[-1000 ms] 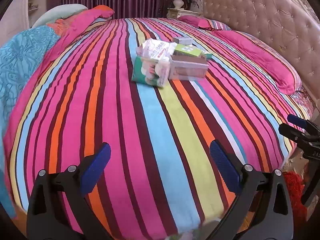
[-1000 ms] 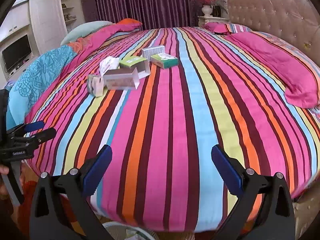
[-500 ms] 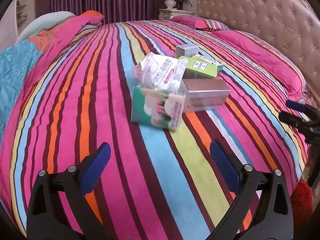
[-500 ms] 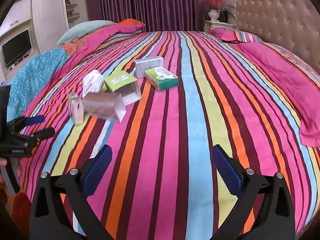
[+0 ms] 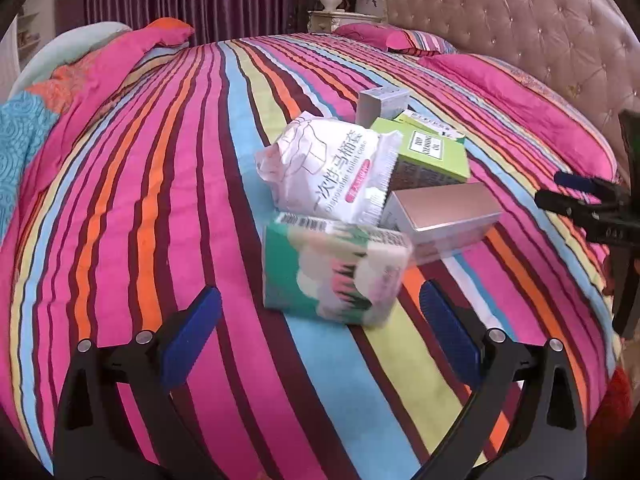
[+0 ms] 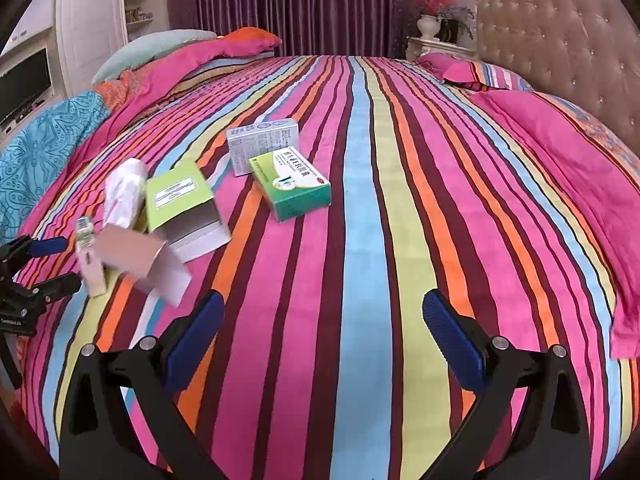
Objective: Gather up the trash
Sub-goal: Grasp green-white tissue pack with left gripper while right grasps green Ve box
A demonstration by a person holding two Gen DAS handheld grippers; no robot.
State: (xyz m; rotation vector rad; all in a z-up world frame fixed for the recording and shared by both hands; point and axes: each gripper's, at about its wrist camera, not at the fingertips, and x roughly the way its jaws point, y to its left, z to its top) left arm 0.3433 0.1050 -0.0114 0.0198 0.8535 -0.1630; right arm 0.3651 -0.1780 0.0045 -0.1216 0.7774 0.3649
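Both grippers spread wide, holding nothing: left gripper (image 5: 320, 320) just short of the green tissue pack (image 5: 334, 274), right gripper (image 6: 320, 320) over bare striped bedspread (image 6: 360, 240).

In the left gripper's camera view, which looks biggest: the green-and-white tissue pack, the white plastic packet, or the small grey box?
1. Green-and-white tissue pack, though it lies nearest the camera, so its lead is unsure.
2. White plastic packet, nearly as large.
3. Small grey box, farthest and partly hidden.

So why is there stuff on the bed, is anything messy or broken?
Yes. A jumble of packets and boxes lies on the striped bedspread. The lime box gapes open at one end, and the pink box has a loose flap. Nothing is spilled.
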